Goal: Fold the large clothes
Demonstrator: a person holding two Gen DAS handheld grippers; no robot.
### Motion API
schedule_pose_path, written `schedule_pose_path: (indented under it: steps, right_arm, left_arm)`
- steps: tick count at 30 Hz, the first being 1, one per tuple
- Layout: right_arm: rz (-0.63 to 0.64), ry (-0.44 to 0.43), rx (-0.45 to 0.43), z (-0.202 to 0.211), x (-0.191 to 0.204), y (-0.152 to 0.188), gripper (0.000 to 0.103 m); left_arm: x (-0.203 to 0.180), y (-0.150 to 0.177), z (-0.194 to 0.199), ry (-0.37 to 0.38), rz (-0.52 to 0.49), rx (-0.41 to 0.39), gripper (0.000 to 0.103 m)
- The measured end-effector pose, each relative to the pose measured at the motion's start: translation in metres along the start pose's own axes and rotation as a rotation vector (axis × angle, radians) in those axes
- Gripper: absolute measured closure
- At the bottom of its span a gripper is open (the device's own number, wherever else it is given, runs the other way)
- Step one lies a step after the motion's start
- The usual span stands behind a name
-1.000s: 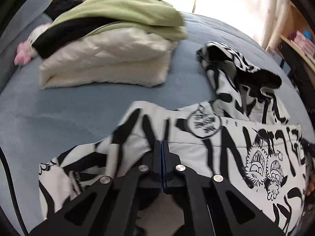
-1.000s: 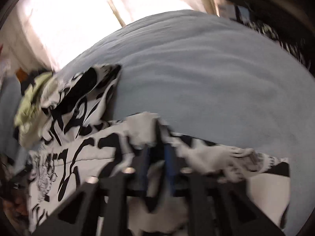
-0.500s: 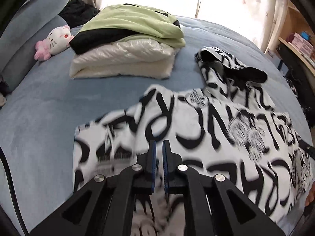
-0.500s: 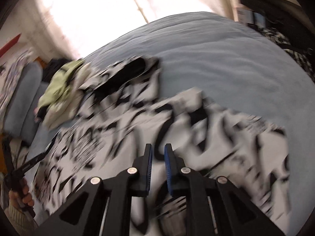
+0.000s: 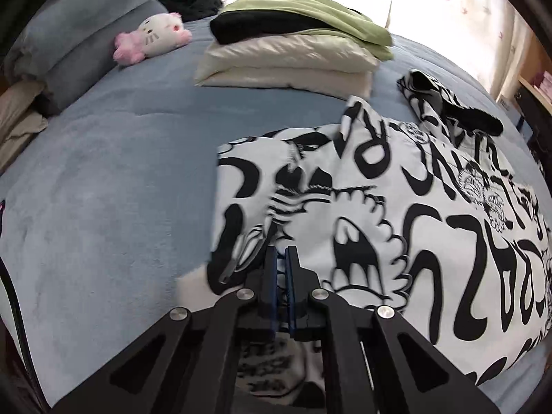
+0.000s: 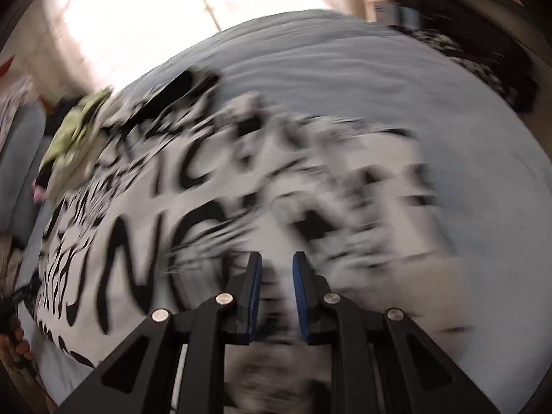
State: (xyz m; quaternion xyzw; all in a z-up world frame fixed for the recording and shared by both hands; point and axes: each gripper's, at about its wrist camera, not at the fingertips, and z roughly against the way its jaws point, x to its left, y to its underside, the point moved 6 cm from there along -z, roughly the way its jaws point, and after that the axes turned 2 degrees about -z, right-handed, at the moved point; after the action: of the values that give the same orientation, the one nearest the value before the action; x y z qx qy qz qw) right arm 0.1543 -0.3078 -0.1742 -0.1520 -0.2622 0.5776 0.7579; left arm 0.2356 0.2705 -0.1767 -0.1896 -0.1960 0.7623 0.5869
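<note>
We judge a fold of the black-and-white printed garment (image 5: 396, 207), spread on the blue bed (image 5: 103, 189), just laid: left tongs (image 5: 282, 253) together and empty, right tongs (image 6: 277, 264) opening with nothing between, so next comes regripping an edge.

The bedspread (image 5: 114, 179) is matt, napped blue cloth. The printed garment (image 5: 396, 214) is smooth white cloth (black graphics, no sheen). The folded cream jacket (image 5: 286, 62) looks slightly glossy; the plush toy (image 5: 151, 38) is fuzzy.
</note>
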Motion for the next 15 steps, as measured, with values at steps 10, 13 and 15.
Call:
schedule_pose_path:
  steps: [10, 13, 15]
  right_arm:
    - [-0.017, 0.092, -0.058, 0.02, -0.05, -0.006, 0.087]
    - [-0.021, 0.098, -0.057, 0.019, -0.055, -0.004, 0.087]
    - [-0.023, 0.097, -0.057, 0.019, -0.056, -0.003, 0.087]
  left_arm:
    - [0.005, 0.005, -0.014, -0.015, 0.003, 0.017, 0.099]
    - [0.008, 0.004, -0.015, -0.004, 0.02, 0.02, 0.099]
    - [0.01, 0.003, -0.016, 0.003, 0.028, 0.021, 0.099]
